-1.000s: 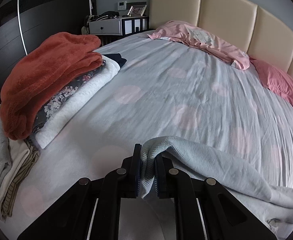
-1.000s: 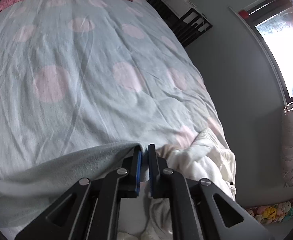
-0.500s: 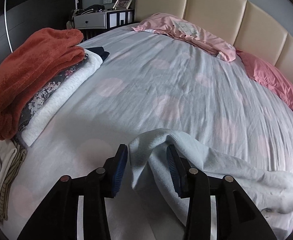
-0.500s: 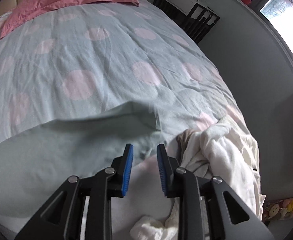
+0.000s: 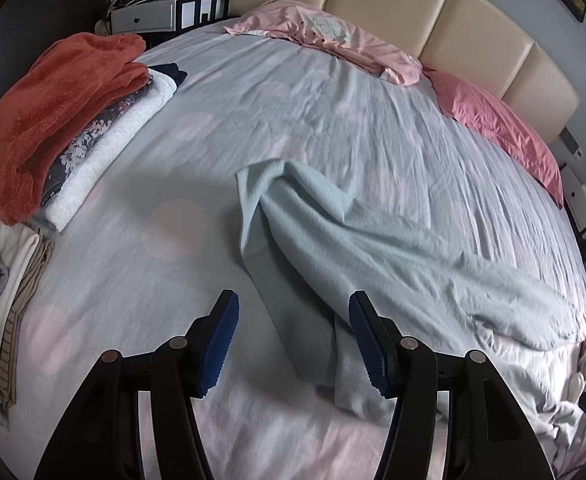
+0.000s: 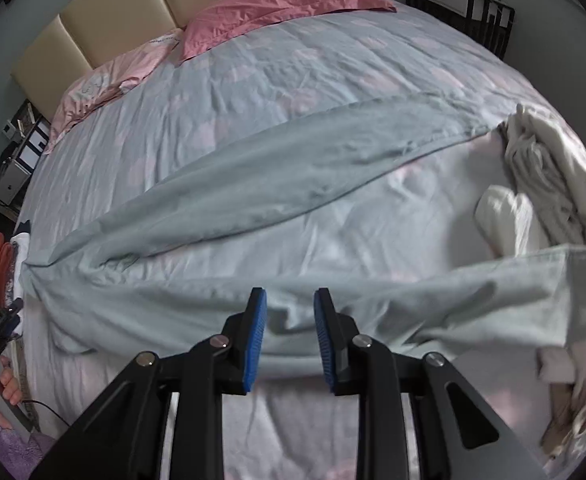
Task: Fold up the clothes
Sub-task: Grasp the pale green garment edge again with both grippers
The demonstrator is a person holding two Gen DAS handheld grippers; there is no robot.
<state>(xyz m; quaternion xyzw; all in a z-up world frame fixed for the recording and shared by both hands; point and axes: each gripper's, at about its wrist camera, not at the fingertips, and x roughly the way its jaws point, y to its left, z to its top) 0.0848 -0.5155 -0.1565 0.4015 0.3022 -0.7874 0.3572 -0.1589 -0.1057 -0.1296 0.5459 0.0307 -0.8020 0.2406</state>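
A pale blue-grey garment (image 5: pixel 373 248) lies loose and rumpled across the bed, stretched from left to right; it also shows in the right wrist view (image 6: pixel 277 184). My left gripper (image 5: pixel 293 344) is open and empty, raised above the garment's near left end. My right gripper (image 6: pixel 289 336) is open and empty, just above the garment's near edge. Neither gripper touches the cloth.
A stack of folded clothes topped by a rust-orange towel (image 5: pixel 57 108) sits at the bed's left edge. A heap of unfolded white clothes (image 6: pixel 549 184) lies at the right edge. Pink pillows (image 5: pixel 505 124) rest by the beige headboard (image 5: pixel 445 12). A nightstand (image 5: pixel 149 16) stands beyond.
Both grippers opened, let go of the pale garment and pulled back and up. The garment dropped flat onto the bed.
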